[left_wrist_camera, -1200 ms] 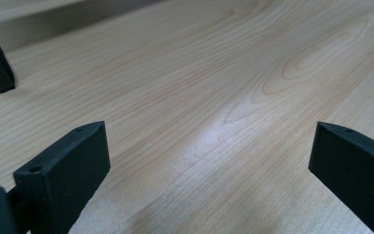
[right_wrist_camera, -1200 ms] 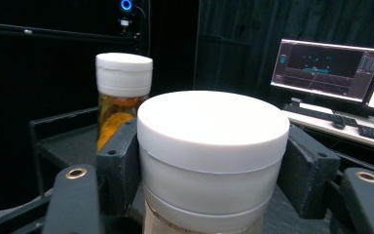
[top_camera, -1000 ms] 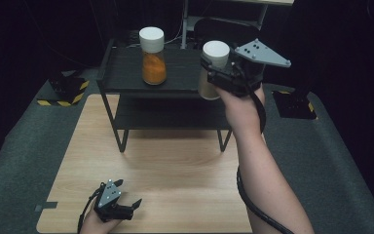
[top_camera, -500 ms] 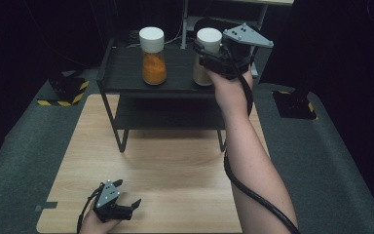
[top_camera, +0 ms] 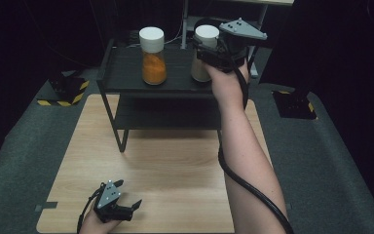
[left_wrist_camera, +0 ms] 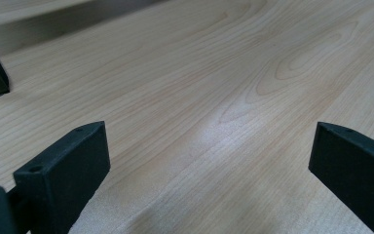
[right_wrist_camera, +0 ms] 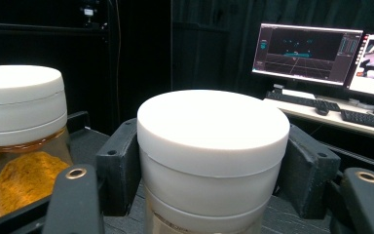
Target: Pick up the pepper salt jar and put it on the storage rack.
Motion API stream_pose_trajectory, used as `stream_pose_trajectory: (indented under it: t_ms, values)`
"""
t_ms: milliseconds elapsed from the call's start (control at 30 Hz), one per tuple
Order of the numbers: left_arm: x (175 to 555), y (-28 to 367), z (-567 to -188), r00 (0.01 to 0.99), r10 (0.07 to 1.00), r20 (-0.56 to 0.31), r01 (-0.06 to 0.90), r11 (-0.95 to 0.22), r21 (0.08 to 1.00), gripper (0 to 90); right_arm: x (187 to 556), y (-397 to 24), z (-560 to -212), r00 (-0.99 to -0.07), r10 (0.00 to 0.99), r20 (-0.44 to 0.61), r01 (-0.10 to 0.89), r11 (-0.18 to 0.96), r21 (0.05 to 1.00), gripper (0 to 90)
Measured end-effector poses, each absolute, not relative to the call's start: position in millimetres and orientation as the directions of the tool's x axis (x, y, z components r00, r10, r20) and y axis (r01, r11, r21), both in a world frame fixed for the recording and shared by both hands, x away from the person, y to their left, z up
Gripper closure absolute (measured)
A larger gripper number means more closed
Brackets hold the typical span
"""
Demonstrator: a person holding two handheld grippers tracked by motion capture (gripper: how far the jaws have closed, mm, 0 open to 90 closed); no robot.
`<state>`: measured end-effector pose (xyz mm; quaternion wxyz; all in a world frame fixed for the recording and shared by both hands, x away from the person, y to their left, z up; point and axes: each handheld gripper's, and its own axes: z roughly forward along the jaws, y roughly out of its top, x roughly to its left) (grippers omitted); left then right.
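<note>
Both forearms were bare, no sleeves showing. The right gripper had a black body topped by a grey three-cornered plate dotted with small dark screws, and a thick black cable trailed from it along the arm. The left gripper was black too, with a smaller grey plate and a thin black cable. The jaws were matte black blocks with small screw holes; brass-coloured inserts sat in the arms behind them.

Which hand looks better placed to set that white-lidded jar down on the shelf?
The right. Its gripper is already clamped on the jar over the shelf; the left gripper rests open, low on the table.
</note>
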<state>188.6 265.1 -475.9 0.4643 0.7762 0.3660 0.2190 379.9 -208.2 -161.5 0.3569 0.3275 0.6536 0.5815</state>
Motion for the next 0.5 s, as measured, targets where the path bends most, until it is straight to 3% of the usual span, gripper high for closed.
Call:
stream_pose_trajectory:
  t_ms: [500]
  values:
    - [190.0, 265.4, -475.0, 0.645, 0.764, 0.003, 0.365, -0.311, 0.878, 1.7, 381.4, -212.0, -171.9, -0.528, 0.847, -0.062, 0.012, 0.081, 0.997, 32.6]
